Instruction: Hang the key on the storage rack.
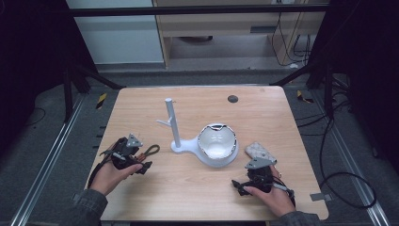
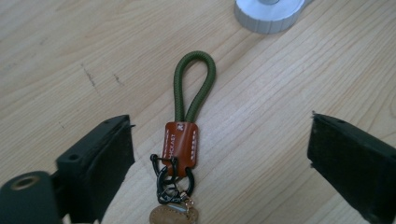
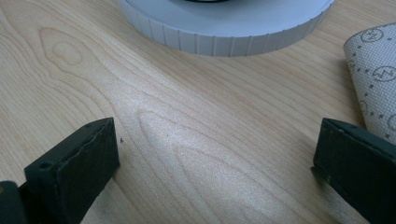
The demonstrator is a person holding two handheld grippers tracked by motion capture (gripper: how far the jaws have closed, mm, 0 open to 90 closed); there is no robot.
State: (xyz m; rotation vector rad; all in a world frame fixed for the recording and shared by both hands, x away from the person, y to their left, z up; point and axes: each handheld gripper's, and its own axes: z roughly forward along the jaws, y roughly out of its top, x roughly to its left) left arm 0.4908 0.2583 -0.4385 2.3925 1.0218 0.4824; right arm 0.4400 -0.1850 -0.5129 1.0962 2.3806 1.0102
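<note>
Keychain (image 2: 183, 135) flat on table, between wide-open left gripper (image 2: 219, 154) jaws, untouched.

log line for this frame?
left gripper: open, jaws astride keychain | right gripper: open, nothing held | keychain flat on table

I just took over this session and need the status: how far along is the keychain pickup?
Nothing looks done yet. The keychain, a green cord loop with a brown leather tab, lies flat on the table. In hand: the left gripper is open, jaws on either side of the tab, not touching it. The right gripper is open over bare wood near the white stand. Left: closing, lifting, and perhaps hanging it on the stand's post.
</note>
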